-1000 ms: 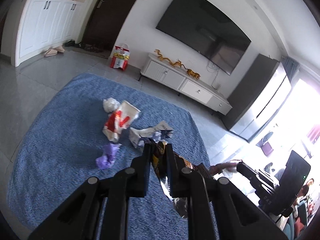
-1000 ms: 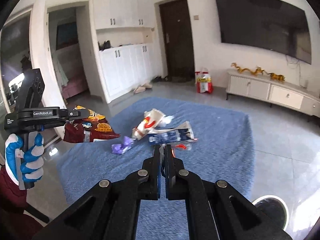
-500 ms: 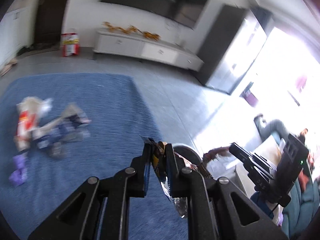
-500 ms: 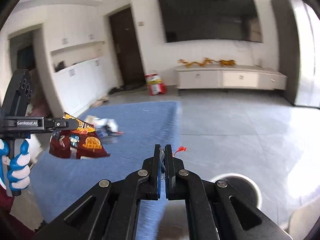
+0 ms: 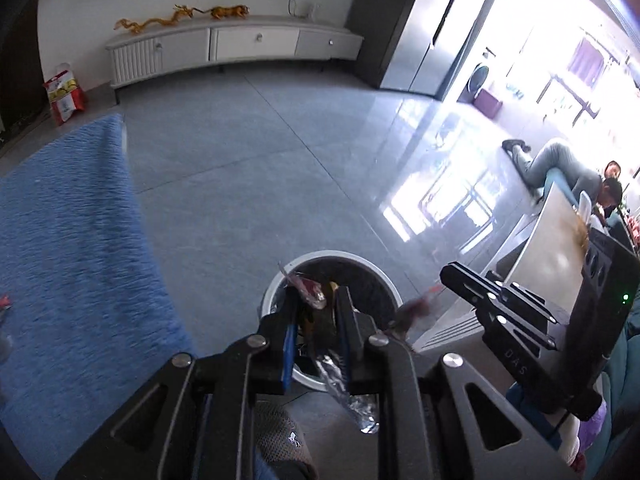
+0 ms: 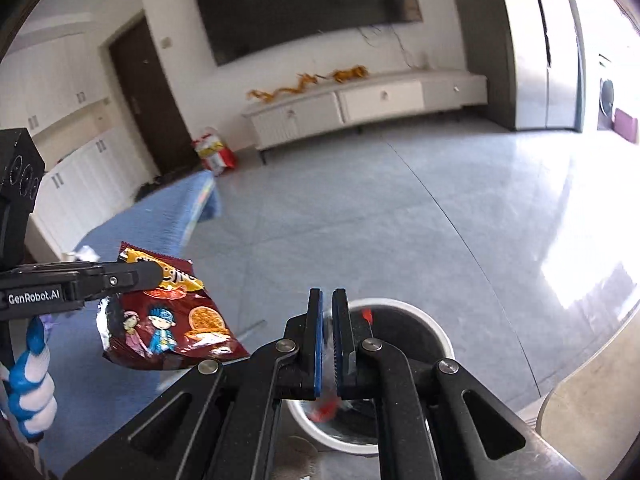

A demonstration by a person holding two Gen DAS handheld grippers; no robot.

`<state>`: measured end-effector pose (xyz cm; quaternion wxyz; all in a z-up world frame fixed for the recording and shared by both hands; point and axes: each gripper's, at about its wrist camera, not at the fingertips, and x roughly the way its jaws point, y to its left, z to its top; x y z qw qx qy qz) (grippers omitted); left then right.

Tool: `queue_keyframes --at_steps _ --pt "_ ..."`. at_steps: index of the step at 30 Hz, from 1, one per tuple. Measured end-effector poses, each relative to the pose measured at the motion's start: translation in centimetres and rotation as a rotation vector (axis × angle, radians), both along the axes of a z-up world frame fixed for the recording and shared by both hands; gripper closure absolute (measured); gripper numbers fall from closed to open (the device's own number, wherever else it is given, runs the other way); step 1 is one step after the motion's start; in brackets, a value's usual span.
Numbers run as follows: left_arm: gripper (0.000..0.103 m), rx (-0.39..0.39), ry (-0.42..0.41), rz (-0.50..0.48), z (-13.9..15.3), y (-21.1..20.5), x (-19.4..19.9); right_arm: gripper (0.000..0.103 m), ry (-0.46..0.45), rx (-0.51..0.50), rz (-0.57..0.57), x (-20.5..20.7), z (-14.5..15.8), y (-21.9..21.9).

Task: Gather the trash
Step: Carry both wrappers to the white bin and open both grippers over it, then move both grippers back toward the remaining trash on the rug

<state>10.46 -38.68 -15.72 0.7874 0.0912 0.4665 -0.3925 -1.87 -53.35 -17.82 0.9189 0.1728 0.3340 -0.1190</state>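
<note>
1. The left gripper [image 5: 316, 300] is pinching a dark red snack bag [image 6: 168, 328] tight between its fingers [image 5: 289, 320], the bag dangling at about 6 o'clock under the tips, above the blue rug's [image 6: 132, 236] edge.
2. The bag is looking crumpled, printed with cartoon children, its silver lining showing.
3. The right gripper [image 6: 327, 304] is hanging over the white trash bin [image 6: 434, 334], fingers parted a crack around a clear wrapper [image 6: 330, 364] with red bits.
</note>
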Motion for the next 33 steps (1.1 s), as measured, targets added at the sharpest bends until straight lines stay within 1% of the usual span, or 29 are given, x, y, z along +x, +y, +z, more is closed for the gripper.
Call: queue_keyframes --at_steps 4,6,8,9,12,13,15,18,20,22,24,25,28,33 --pt "0.076 0.03 0.01 -0.01 -2.1 -3.0 0.7 0.097 0.038 0.008 -0.022 1.3 -1.9 -1.2" --pt "0.07 0.032 0.02 -0.014 -2.5 -3.8 0.9 0.094 0.051 0.012 -0.032 1.6 -2.6 -1.5" --pt "0.066 0.023 0.028 -0.023 -2.6 -4.3 0.9 0.089 0.051 0.018 -0.04 1.7 -2.9 -1.7" --pt "0.064 0.019 0.027 -0.027 -2.6 -4.5 0.8 0.089 0.049 0.02 -0.043 1.8 -3.0 -1.7" --pt "0.06 0.014 0.026 -0.034 -2.4 -4.4 0.5 0.082 0.045 0.019 -0.058 1.5 -3.0 -1.7" --pt "0.06 0.013 0.026 -0.032 -2.2 -4.5 0.4 0.079 0.044 0.019 -0.062 1.3 -2.9 -1.8" --pt "0.06 0.01 0.015 -0.028 -1.9 -3.6 0.2 0.077 0.042 0.01 -0.071 1.0 -2.6 -1.6" --pt "0.06 0.009 -0.019 -0.005 -0.8 -2.8 -0.1 0.072 0.032 -0.006 -0.076 0.4 -1.9 -1.2" --pt "0.06 0.012 -0.059 0.02 0.1 -1.7 -0.4 0.064 0.019 -0.022 -0.077 0.1 -0.9 -0.5" --pt "0.059 0.018 -0.106 0.043 1.0 -0.5 -0.8 0.059 0.006 -0.035 -0.073 -0.4 -0.3 0.2" --pt "0.052 0.019 -0.153 0.074 2.0 1.0 -1.2 0.055 -0.01 -0.047 -0.064 -0.7 0.7 1.1" --pt "0.05 0.016 -0.169 0.086 2.4 1.7 -1.3 0.052 -0.017 -0.053 -0.059 -0.8 1.1 1.5" --pt "0.049 0.019 -0.24 0.13 3.8 4.4 -1.9 0.048 -0.04 -0.072 -0.038 -1.2 2.6 3.1" --pt "0.049 0.01 -0.325 0.198 5.9 9.0 -2.8 0.044 -0.087 -0.102 0.001 -2.0 5.1 6.0"
